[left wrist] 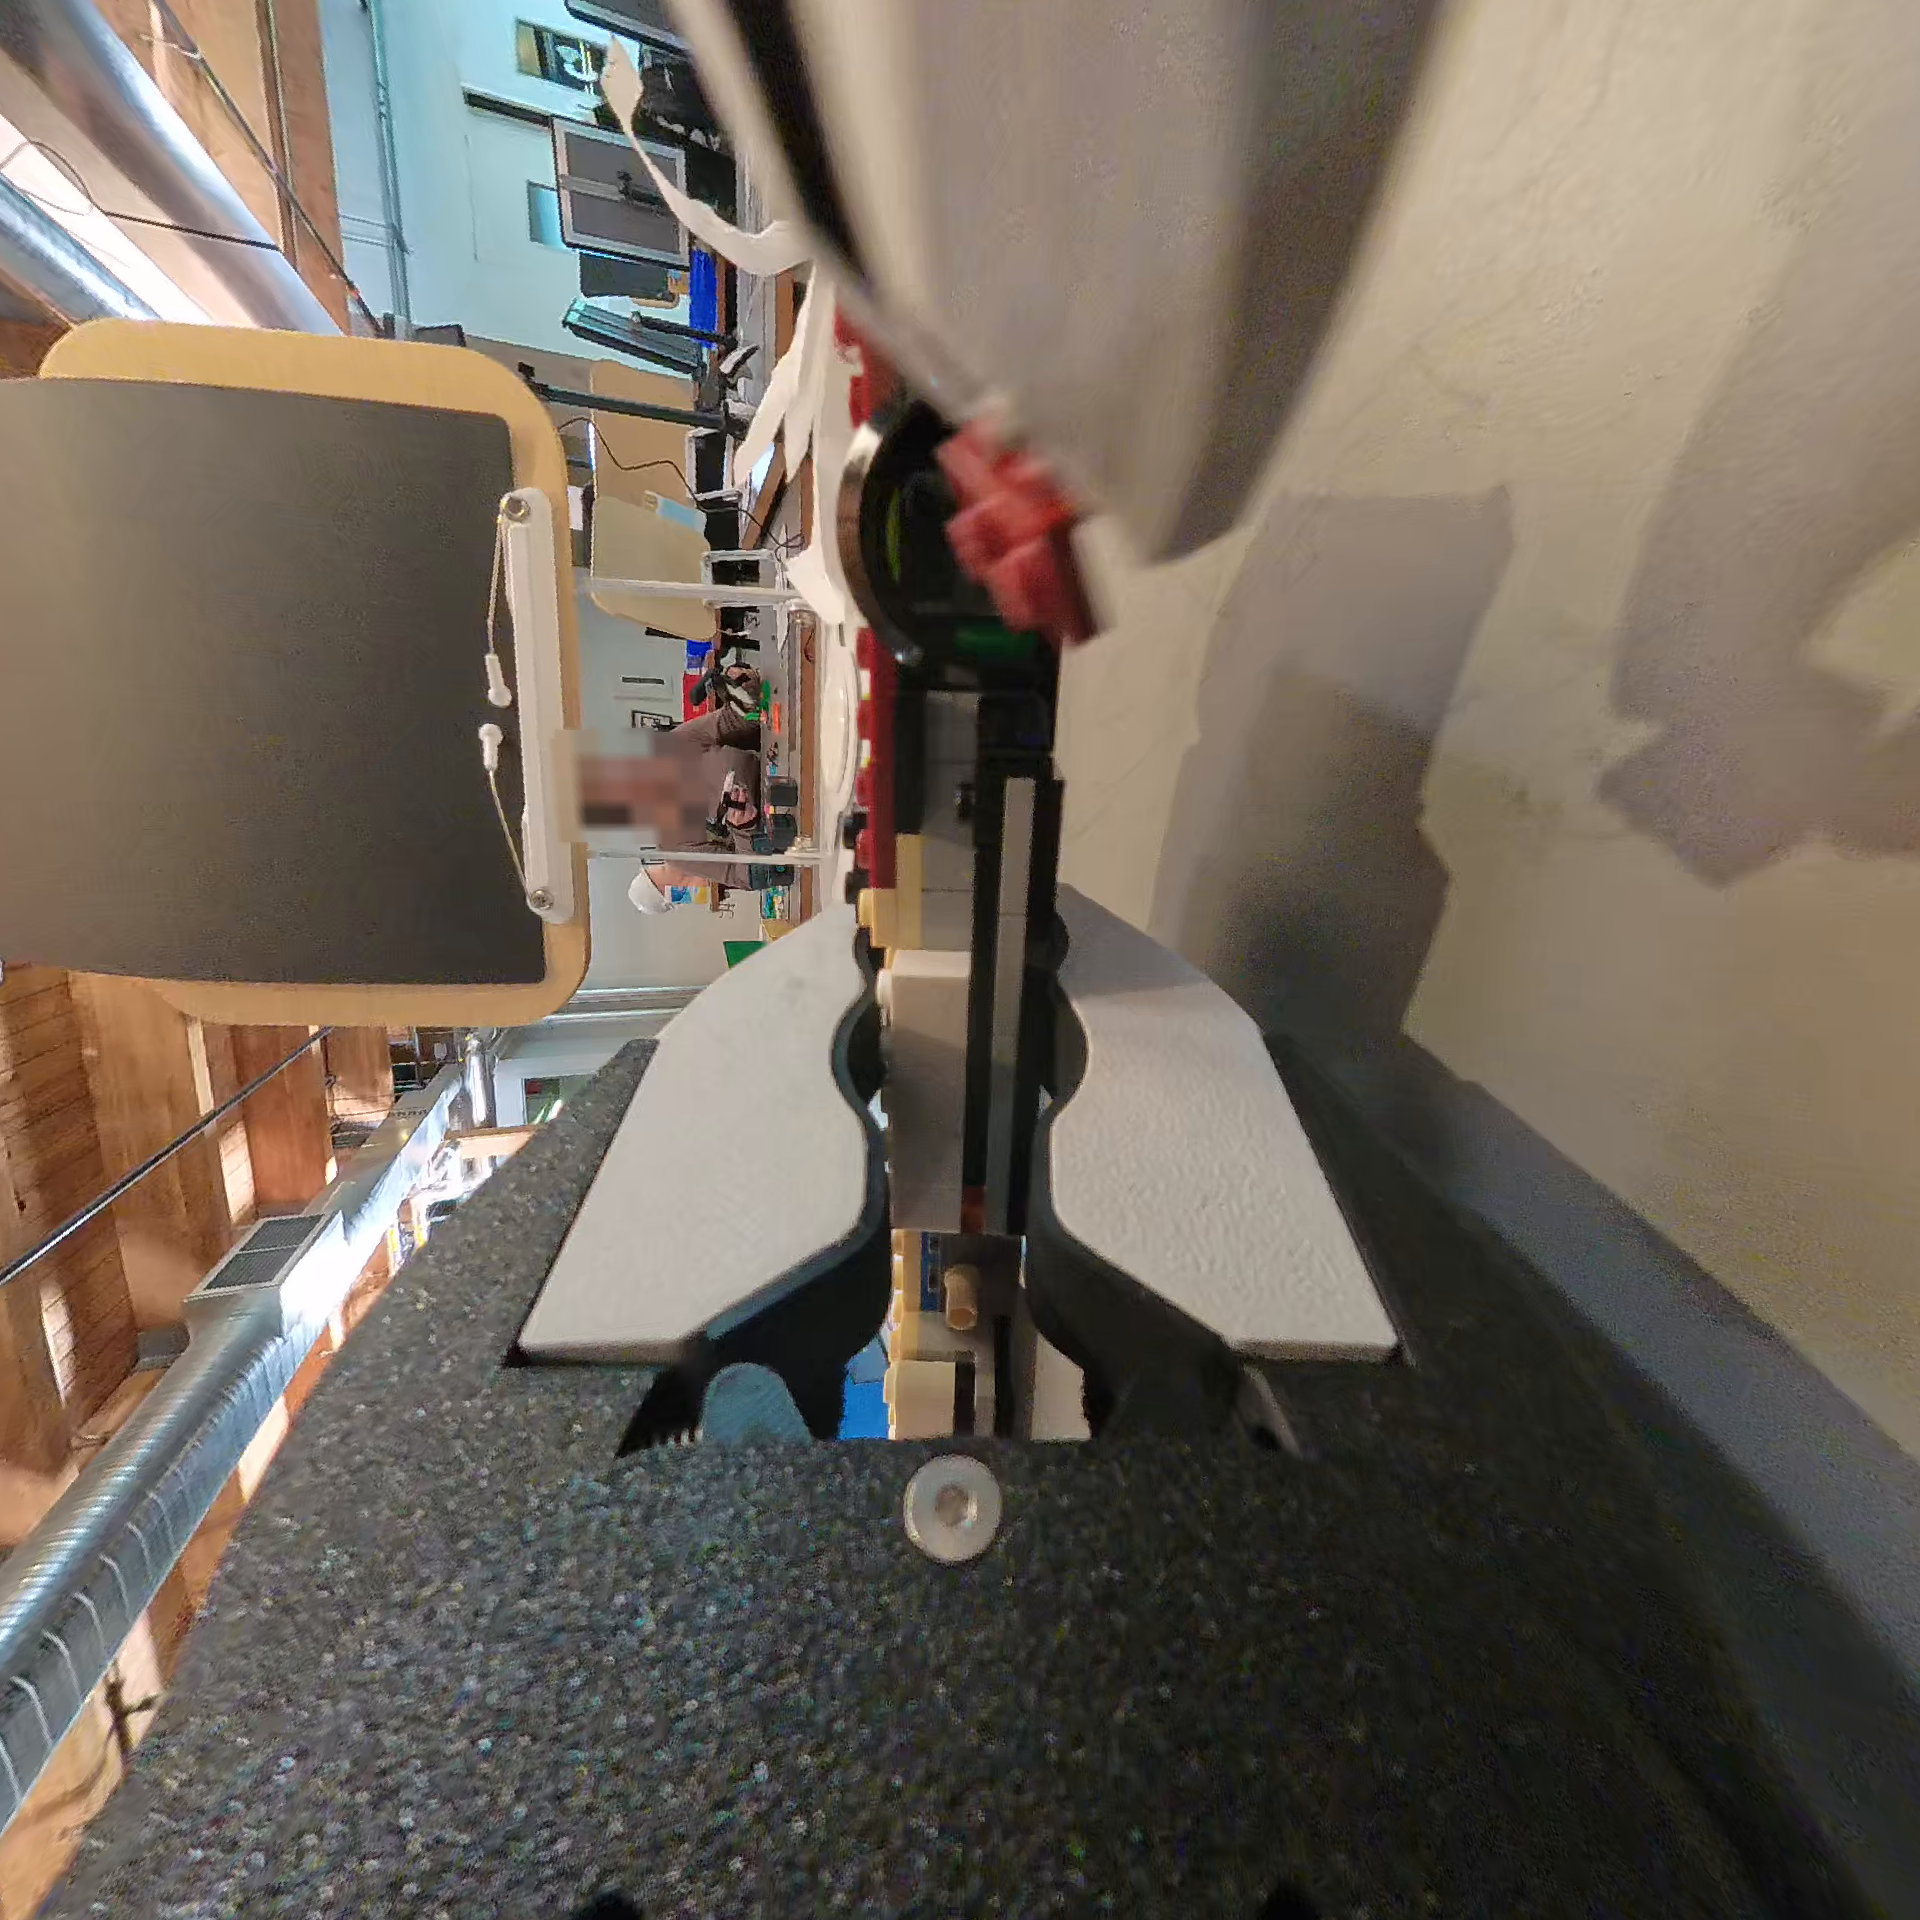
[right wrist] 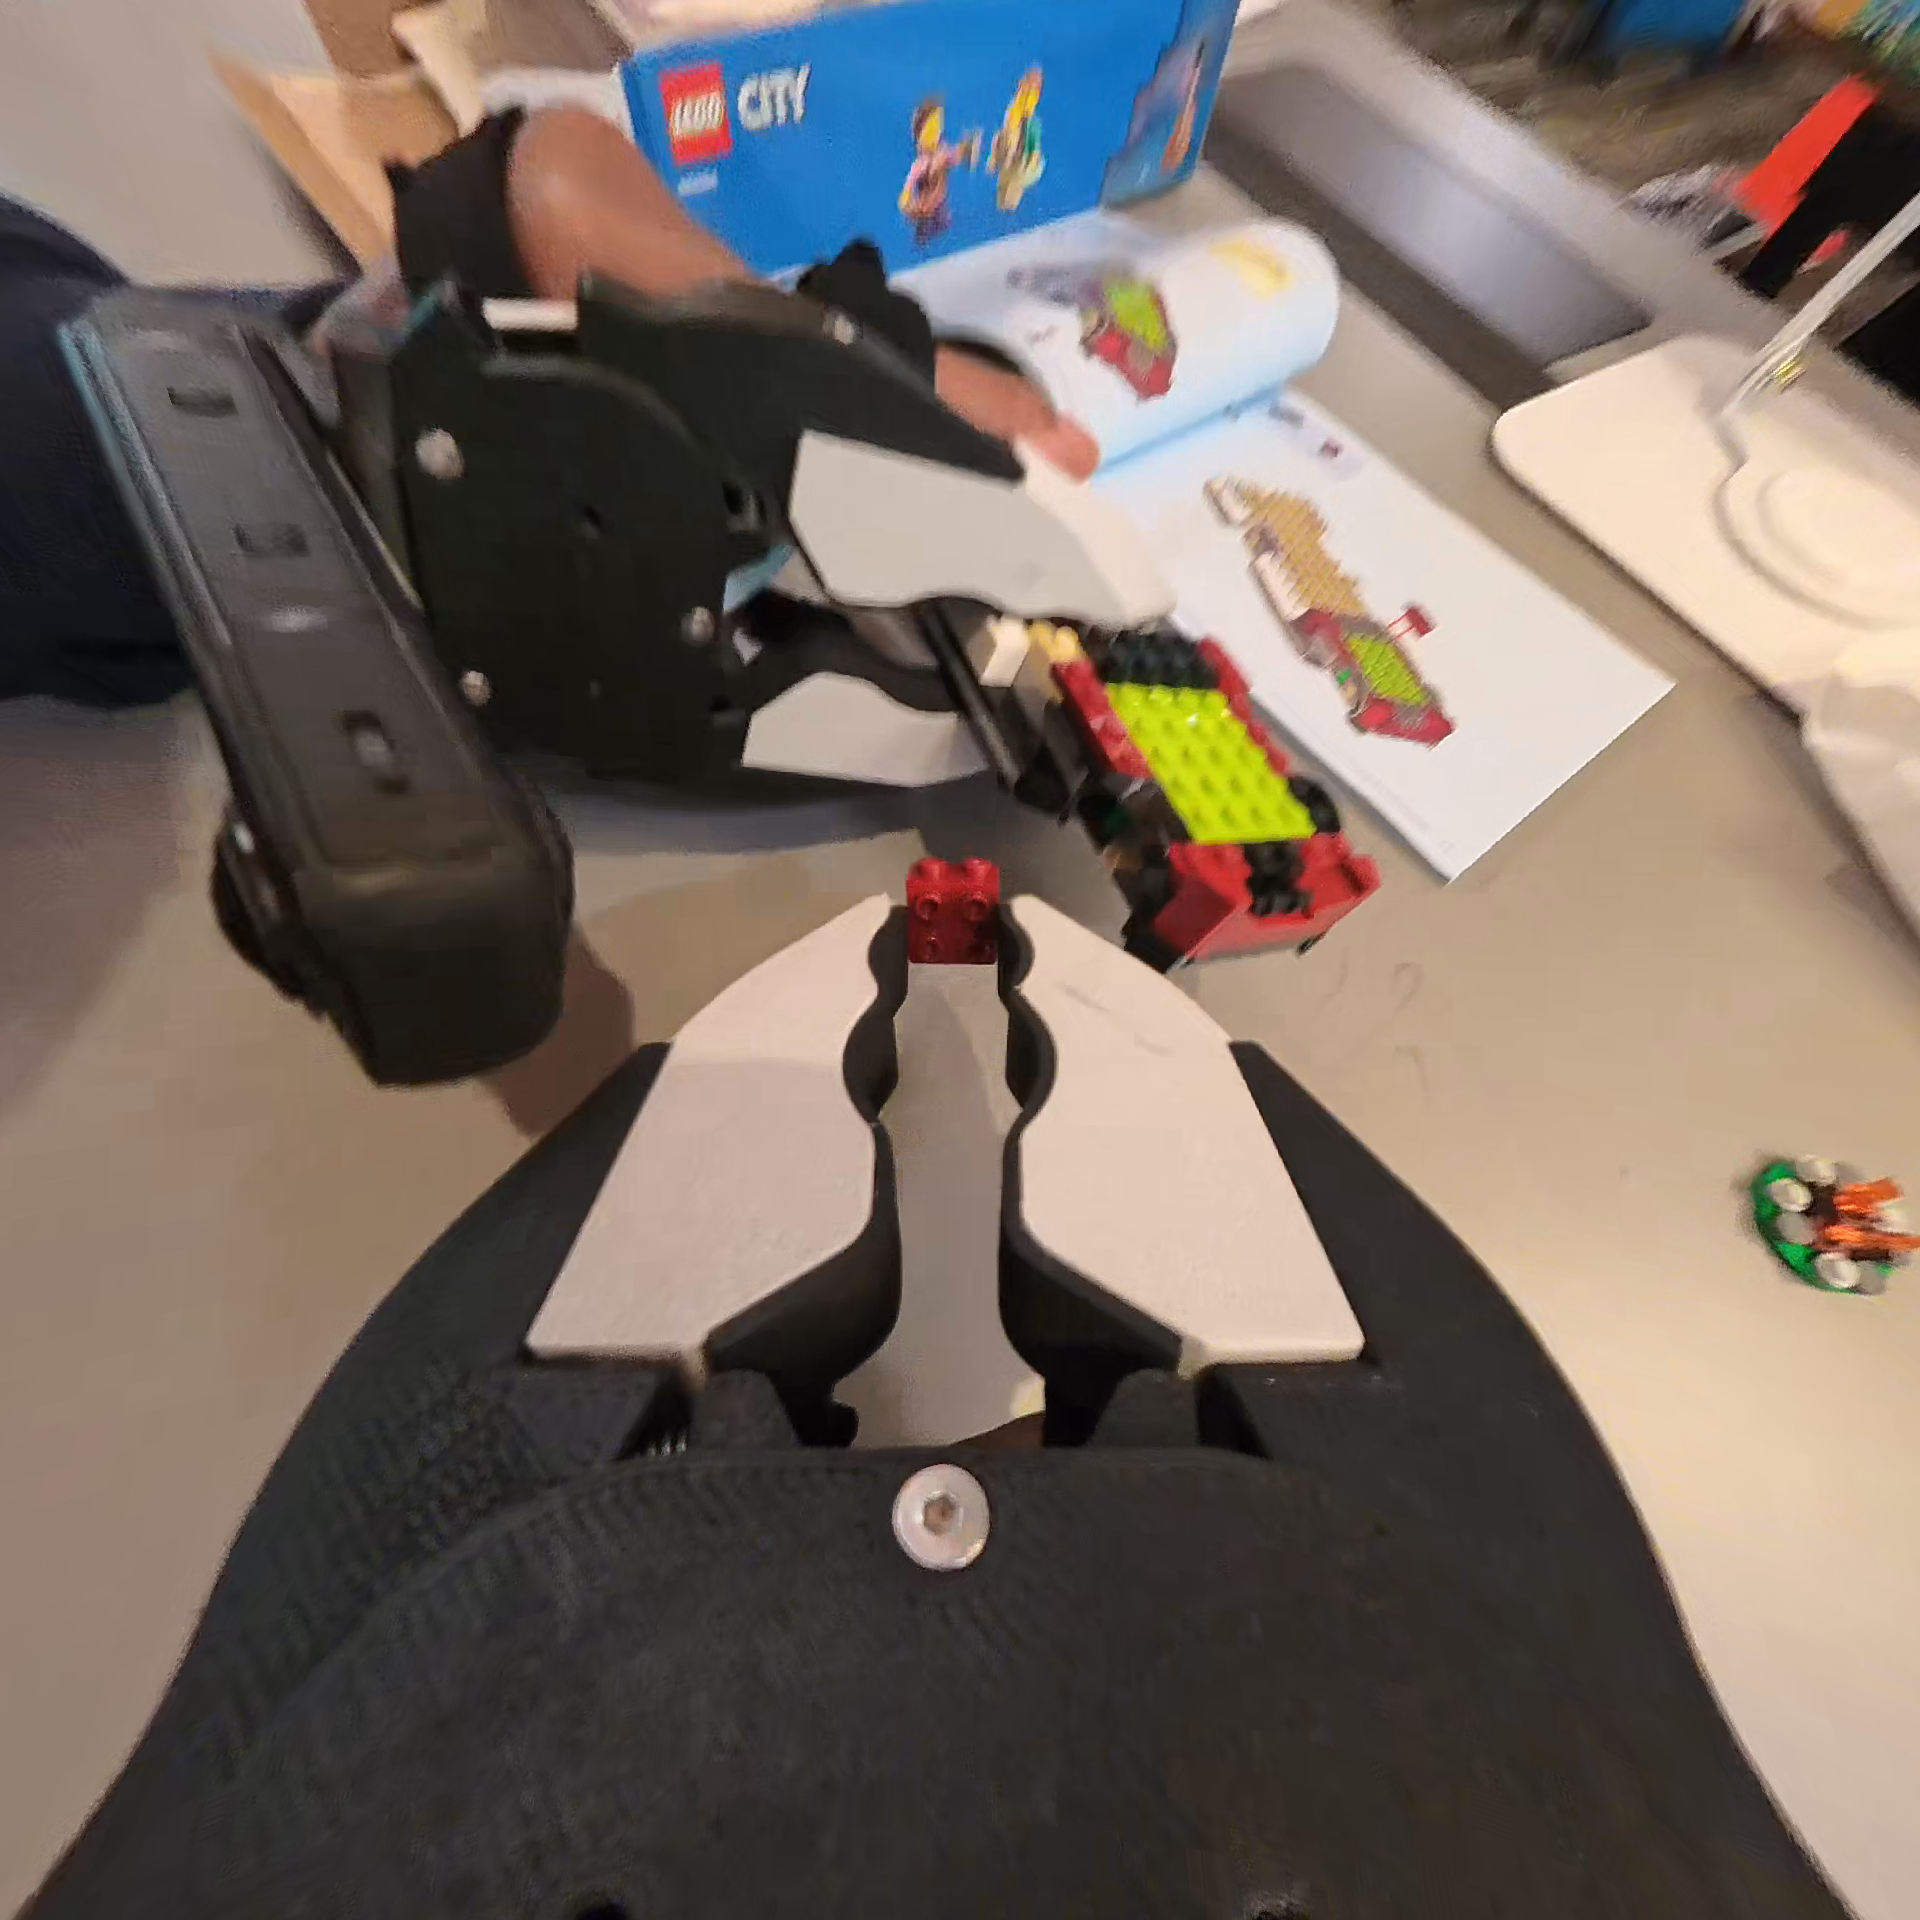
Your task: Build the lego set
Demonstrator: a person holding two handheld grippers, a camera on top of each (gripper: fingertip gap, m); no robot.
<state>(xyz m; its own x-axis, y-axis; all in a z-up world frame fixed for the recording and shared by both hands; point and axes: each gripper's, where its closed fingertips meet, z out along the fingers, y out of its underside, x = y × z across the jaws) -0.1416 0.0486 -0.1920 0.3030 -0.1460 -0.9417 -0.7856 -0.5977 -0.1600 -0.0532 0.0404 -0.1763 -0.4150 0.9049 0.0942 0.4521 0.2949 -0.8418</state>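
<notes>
A: Left wrist view first. What has the left gripper [left wrist: 961, 997] got?
B: The brick model [left wrist: 940, 1039], edge-on between its fingers [left wrist: 727, 1122], both pressing its sides; the jaws stand narrow around it. The view is tipped sideways, the table [left wrist: 1558, 312] running up the right, and a red brick [left wrist: 1013, 540] comes in blurred at the model's far end.

A: And the right wrist view?
B: The right gripper [right wrist: 951, 925] pinches that red brick [right wrist: 951, 920] at its fingertips, jaws narrow, above the table [right wrist: 1507, 1091]. The model [right wrist: 1205, 774], red with a lime deck, juts from the left gripper [right wrist: 997, 665] beside the open booklet [right wrist: 1403, 623], near the table's middle. A blue box [right wrist: 935, 114] stands at the far edge; a small green piece [right wrist: 1829, 1236] lies toward the right edge.

A: Which step, you reckon?
B: Fitting the brick on, I'd judge: line up the studs, press squarely, left hand bracing.
</notes>
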